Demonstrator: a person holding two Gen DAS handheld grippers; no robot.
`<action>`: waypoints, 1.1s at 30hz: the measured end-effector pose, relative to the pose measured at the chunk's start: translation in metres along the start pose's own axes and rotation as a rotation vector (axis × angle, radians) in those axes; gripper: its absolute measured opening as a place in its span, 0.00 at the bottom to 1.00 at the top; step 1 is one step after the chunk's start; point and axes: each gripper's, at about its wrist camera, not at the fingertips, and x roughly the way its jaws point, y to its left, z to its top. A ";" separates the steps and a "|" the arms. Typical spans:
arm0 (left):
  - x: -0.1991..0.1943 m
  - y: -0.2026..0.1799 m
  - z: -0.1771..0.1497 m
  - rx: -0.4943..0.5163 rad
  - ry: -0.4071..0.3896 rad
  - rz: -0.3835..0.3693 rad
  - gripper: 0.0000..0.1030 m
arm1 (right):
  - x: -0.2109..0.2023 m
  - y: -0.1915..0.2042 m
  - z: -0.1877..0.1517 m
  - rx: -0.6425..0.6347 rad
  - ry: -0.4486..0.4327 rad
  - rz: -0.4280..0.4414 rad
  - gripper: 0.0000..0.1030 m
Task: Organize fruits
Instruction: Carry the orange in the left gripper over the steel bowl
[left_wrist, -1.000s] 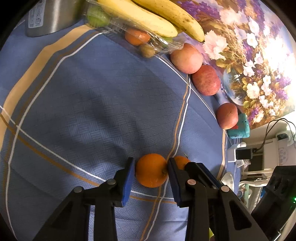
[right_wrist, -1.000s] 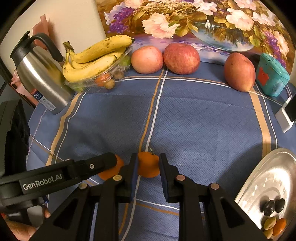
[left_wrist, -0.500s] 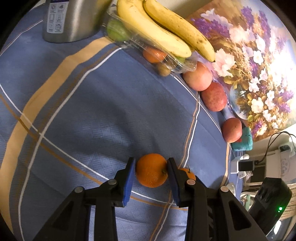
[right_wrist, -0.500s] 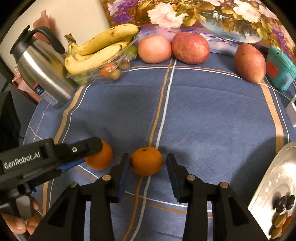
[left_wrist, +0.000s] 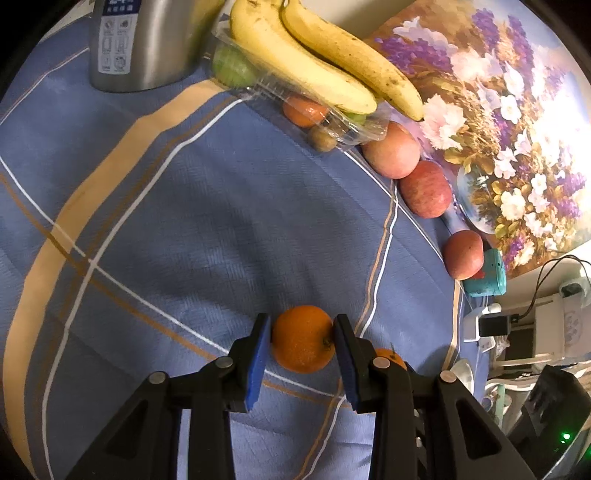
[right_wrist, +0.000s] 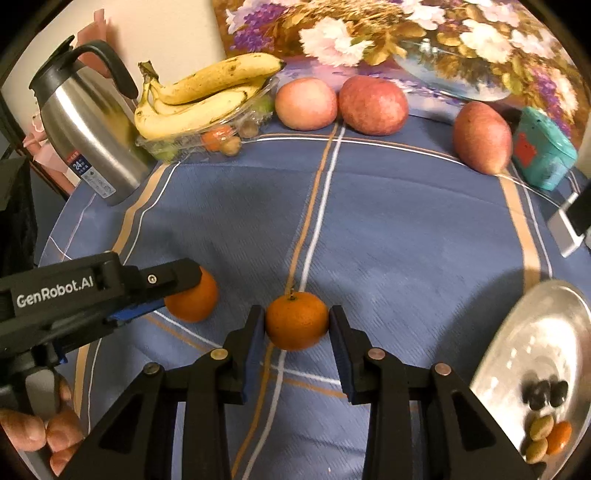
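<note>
The left gripper (left_wrist: 302, 338) pinches an orange (left_wrist: 303, 338) on the blue tablecloth (left_wrist: 184, 221). The right gripper (right_wrist: 296, 326) brackets a stemmed mandarin (right_wrist: 296, 325) with both pads touching its sides, just right of the first fruit. Against the far painting (right_wrist: 424, 33) rest bananas (right_wrist: 207, 99) in a clear tray (right_wrist: 184, 142), two apples (right_wrist: 306, 104) and a mango (right_wrist: 482, 137).

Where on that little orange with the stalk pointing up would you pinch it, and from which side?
Across its widest middle, from the near side, level with the tablecloth. The stalked orange is round and sits stalk-up, so flat pads bear best on its two opposite flanks, clear of the stalk. The right gripper already straddles it this way.
</note>
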 end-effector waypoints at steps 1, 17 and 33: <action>-0.001 -0.001 -0.001 0.004 -0.001 0.002 0.36 | -0.003 -0.002 -0.002 0.005 -0.002 -0.004 0.36; -0.022 -0.031 -0.046 0.104 -0.002 0.008 0.36 | -0.069 -0.008 -0.040 0.069 -0.045 -0.050 0.36; -0.030 -0.062 -0.081 0.212 0.008 0.011 0.36 | -0.104 -0.064 -0.075 0.222 -0.066 -0.091 0.36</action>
